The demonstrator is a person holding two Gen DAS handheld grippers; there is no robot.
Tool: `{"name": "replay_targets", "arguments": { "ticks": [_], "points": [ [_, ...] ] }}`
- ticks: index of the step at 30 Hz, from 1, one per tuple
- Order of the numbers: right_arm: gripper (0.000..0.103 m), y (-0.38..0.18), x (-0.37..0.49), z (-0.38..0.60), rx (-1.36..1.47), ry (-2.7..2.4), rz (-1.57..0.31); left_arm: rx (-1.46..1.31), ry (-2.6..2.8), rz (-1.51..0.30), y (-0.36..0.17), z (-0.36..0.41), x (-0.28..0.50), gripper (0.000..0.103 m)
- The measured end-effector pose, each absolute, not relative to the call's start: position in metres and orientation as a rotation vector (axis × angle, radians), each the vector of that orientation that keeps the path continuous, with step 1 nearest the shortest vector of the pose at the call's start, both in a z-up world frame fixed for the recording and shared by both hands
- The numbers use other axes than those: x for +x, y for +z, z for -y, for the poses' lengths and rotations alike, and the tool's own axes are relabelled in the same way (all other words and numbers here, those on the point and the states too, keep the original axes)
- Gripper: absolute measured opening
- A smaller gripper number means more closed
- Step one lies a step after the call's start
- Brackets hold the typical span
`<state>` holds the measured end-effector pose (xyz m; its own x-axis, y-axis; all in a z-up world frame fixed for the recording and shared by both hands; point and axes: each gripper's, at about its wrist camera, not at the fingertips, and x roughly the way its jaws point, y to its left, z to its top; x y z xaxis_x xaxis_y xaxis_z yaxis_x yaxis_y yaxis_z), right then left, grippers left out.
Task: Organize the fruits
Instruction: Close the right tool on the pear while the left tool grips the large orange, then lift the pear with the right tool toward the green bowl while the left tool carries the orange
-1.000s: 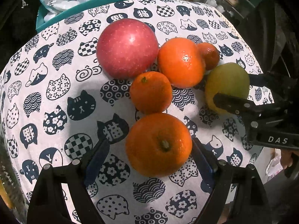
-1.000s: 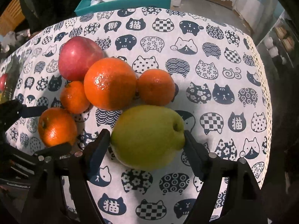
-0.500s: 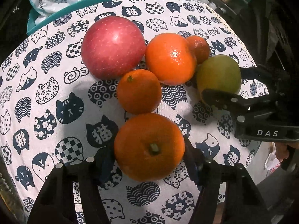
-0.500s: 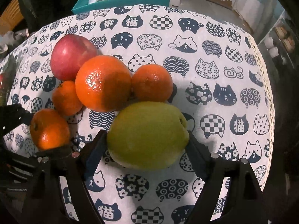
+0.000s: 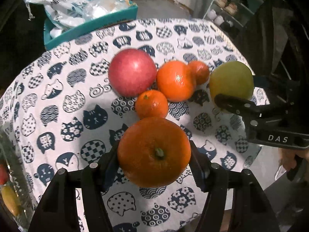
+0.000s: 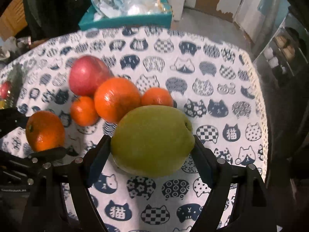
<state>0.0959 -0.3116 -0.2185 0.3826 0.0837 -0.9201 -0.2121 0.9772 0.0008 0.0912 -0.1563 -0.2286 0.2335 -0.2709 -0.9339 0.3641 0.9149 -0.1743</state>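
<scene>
My left gripper (image 5: 154, 162) is shut on a large orange (image 5: 154, 151), lifted a little above the cat-print tablecloth (image 5: 63, 104). In the right wrist view my right gripper (image 6: 152, 150) is shut on a green pear (image 6: 152, 140), also raised off the cloth. The pear (image 5: 231, 82) and the right gripper's fingers (image 5: 235, 102) show at the right of the left wrist view. On the cloth remain a red apple (image 5: 132, 72), a big orange (image 5: 174, 81), a small mandarin (image 5: 151, 104) and another mandarin (image 5: 199, 71).
A teal box (image 5: 90, 27) with plastic bags stands behind the table's far edge. A shelf unit (image 5: 235, 5) is at the far right. A clear container with red and yellow fruit (image 5: 8, 191) sits at the left edge. The table's right rim (image 6: 258, 100) drops off close by.
The left gripper closed on the large orange. Both grippers then rose with their fruit, so the table and the other fruit look smaller and farther away.
</scene>
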Motion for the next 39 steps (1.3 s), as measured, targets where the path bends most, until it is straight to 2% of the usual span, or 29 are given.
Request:
{"name": "replay_targets", "arguments": {
  "ticks": [17,39],
  "points": [
    [0.081,-0.124,0.085,0.297,-0.097,0.242,-0.917,0.021,-0.424,-1.082,-0.136,0.133,0.076,0.067],
    [0.081,-0.047,0.068,0.273,-0.037,0.334,-0.762,0.011,-0.400,-0.855,-0.049,0.096,0.051,0.067]
  ]
}}
